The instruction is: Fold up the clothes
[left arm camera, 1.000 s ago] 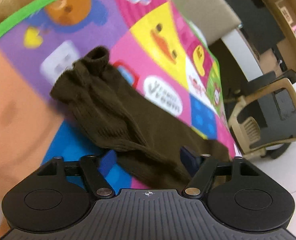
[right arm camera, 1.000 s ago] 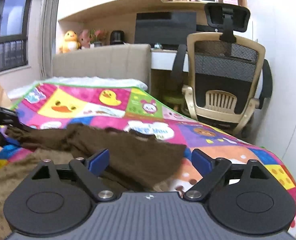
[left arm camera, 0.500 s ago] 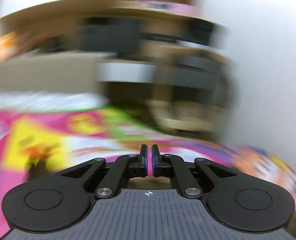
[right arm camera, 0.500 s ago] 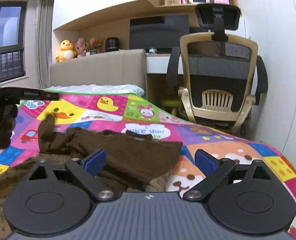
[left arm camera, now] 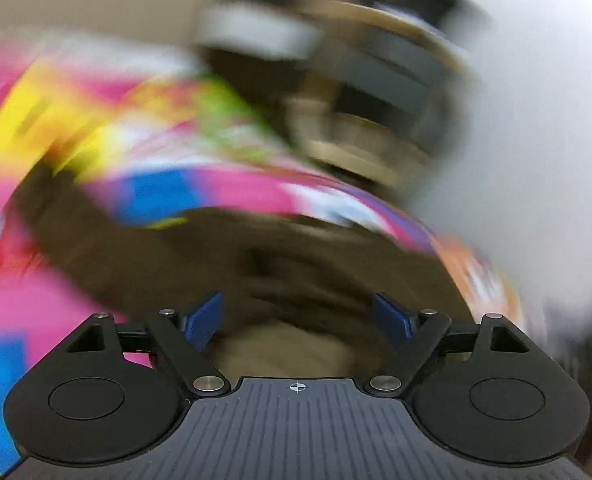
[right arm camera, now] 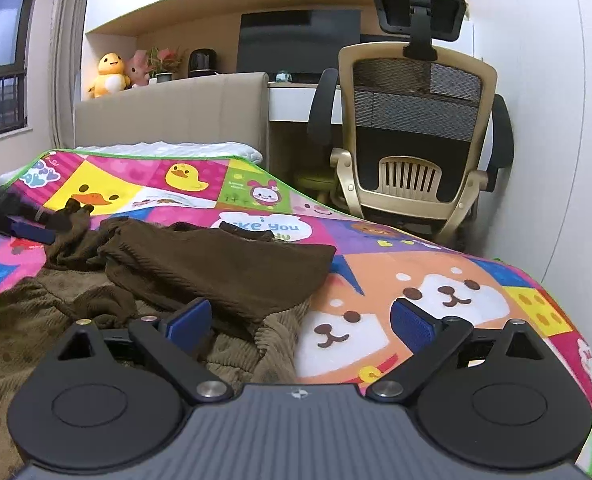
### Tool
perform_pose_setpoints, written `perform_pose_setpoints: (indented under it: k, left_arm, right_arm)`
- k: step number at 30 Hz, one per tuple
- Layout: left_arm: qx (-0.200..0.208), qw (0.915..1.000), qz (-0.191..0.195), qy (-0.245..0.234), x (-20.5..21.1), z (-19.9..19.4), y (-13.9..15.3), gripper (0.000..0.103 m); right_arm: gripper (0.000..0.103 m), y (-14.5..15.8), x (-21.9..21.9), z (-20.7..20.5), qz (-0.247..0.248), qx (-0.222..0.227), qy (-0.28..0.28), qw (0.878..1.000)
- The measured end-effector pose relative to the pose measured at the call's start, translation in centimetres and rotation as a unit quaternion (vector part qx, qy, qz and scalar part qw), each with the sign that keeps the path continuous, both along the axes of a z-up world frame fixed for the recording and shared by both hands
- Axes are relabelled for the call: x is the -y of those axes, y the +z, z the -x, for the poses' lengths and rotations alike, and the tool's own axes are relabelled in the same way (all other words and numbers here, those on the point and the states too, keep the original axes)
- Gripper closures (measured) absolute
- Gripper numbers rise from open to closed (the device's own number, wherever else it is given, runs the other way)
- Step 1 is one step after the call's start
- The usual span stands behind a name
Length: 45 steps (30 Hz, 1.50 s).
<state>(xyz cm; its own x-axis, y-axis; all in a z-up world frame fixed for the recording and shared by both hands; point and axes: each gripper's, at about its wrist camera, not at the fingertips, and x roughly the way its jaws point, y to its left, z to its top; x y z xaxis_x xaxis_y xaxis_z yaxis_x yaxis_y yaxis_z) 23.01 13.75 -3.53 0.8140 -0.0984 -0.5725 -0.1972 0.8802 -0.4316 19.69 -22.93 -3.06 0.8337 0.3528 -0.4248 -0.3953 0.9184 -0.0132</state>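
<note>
Blue-padded right gripper (right arm camera: pixel 296 320) and left gripper (left arm camera: pixel 299 318), both spread wide, empty. One dark brown ribbed knit sweater (right arm camera: pixel 215 268) lies crumpled over one tan corduroy garment (right arm camera: pixel 251 356) on the colourful cartoon bed mat (right arm camera: pixel 436 292). Left view's blurry.

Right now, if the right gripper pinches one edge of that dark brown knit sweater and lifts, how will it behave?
The dark brown knit sweater lies in soft folds and ridges, so it will probably droop, not hold shape. Its sleeve is bunched up, so that may trail and unfold. It overlaps the tan garment, which might drag along.
</note>
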Motion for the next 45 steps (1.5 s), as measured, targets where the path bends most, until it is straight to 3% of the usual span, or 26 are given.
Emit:
perform_pose_setpoints:
  k: [1,4,6,10,11,13,14,16,19,23,26,28,29,30,31,33,35,36,40,43,45]
  left_arm:
    - [-0.015,0.9978,0.036,0.054,-2.5,-0.6,-0.4,0.017]
    - [-0.043,0.9825,0.046,0.175,-7.8,-2.6,-1.5,0.018]
    - [-0.049,0.9790,0.036,0.195,-9.3,-4.2,-2.0,0.016]
    - [-0.072,0.9770,-0.024,0.199,-9.7,-7.4,-2.8,0.011]
    - [-0.081,0.9751,-0.048,0.201,-9.3,-8.3,-3.2,0.016]
    - [-0.088,0.9696,-0.112,0.199,-8.7,-9.1,-3.7,0.058]
    - [-0.087,0.9682,-0.139,0.189,-8.5,-9.2,-3.8,0.087]
    - [-0.067,0.9719,-0.143,0.175,-8.5,-8.2,-3.2,0.095]
    - [-0.009,0.9801,-0.129,0.150,-7.5,-6.8,0.0,0.095]
    - [0.106,0.9888,-0.093,0.049,-2.8,-5.5,5.9,0.095]
    - [0.137,0.9870,-0.038,-0.075,1.7,-6.1,7.5,0.091]
    - [0.127,0.9818,-0.008,-0.142,4.0,-6.8,6.7,0.066]
    - [0.121,0.9776,0.007,-0.172,5.1,-7.0,6.3,0.042]
    - [0.113,0.9763,0.020,-0.184,5.6,-7.0,5.7,0.031]
    - [0.104,0.9765,0.025,-0.187,5.8,-6.9,5.3,0.028]
    - [0.093,0.9784,0.023,-0.183,5.3,-6.6,4.8,0.015]
    - [0.084,0.9839,-0.001,-0.158,4.3,-6.1,4.6,0.008]
    - [0.071,0.9873,-0.027,-0.140,3.8,-6.0,4.5,0.008]
    - [0.012,0.9918,-0.106,-0.070,2.3,-5.7,3.6,0.005]
    - [-0.018,0.9935,-0.111,-0.018,0.6,-5.3,2.8,0.002]
    - [-0.017,0.9931,-0.116,-0.002,-0.3,-4.5,2.9,0.001]
  right_arm:
    - [0.006,0.0,-0.1,0.1,0.000,0.000,0.003,1.000]
    - [0.004,-0.1,-0.7,0.5,0.009,0.001,0.016,1.000]
    - [0.004,-0.2,-1.1,0.6,0.023,0.003,0.021,1.000]
    - [0.004,-0.5,-1.4,0.5,0.037,-0.002,0.021,0.999]
    - [0.004,-0.5,-1.4,0.5,0.039,-0.004,0.020,0.999]
    - [0.004,-0.5,-1.1,0.6,0.039,-0.005,0.018,0.999]
    - [0.004,-0.4,-0.9,0.7,0.039,-0.003,0.016,0.999]
    - [0.004,0.0,-0.3,0.9,0.036,0.003,0.012,0.999]
    - [0.004,0.7,0.7,0.8,0.013,0.006,0.003,1.000]
    - [0.004,1.9,1.4,-0.1,-0.035,-0.001,-0.005,0.999]
    - [0.004,2.6,1.4,-0.8,-0.064,-0.009,-0.002,0.998]
    - [0.004,2.9,1.2,-1.2,-0.071,-0.015,-0.002,0.997]
    - [0.004,3.1,1.1,-1.4,-0.073,-0.019,-0.002,0.997]
    - [0.004,3.3,1.0,-1.6,-0.076,-0.022,-0.001,0.997]
    - [0.004,3.4,0.9,-1.7,-0.079,-0.025,0.002,0.997]
    - [0.004,3.9,0.5,-2.4,-0.085,-0.034,0.008,0.996]
    - [0.004,4.2,-0.3,-3.4,-0.088,-0.046,0.020,0.995]
    - [0.004,4.3,-0.9,-4.2,-0.089,-0.055,0.029,0.994]
    - [0.021,3.5,-4.2,-8.9,-0.115,-0.114,0.044,0.986]
    - [0.021,1.3,-7.1,-12.5,-0.120,-0.154,0.037,0.980]
    - [0.022,-0.7,-9.0,-14.4,-0.115,-0.182,0.034,0.976]
